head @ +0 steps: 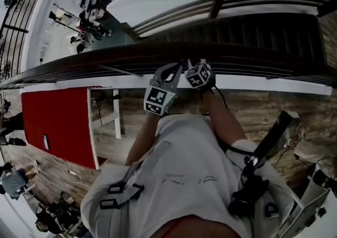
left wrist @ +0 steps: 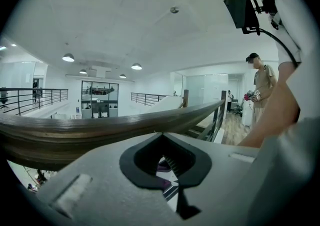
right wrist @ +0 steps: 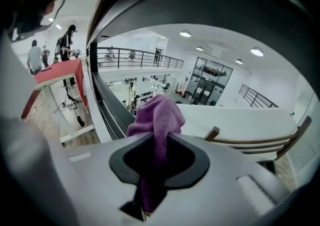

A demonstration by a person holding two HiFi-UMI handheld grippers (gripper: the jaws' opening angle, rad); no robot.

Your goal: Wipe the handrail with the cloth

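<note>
**Inspector A:** Right gripper [right wrist: 159,139]?

**Inspector B:** Jaws clamped on the purple cloth [right wrist: 160,112] at centre frame. The cloth bunches above the tips, beside the dark handrail [right wrist: 111,106].

**Inspector A:** Left gripper [left wrist: 161,134]?

**Inspector B:** Jaws together, nothing gripped. The rail runs across mid-frame just beyond them. In the head view both grippers sit close together at the rail, centre frame.

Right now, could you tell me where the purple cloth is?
The purple cloth is clamped in the right gripper, at the dark handrail beside the left gripper.
</note>
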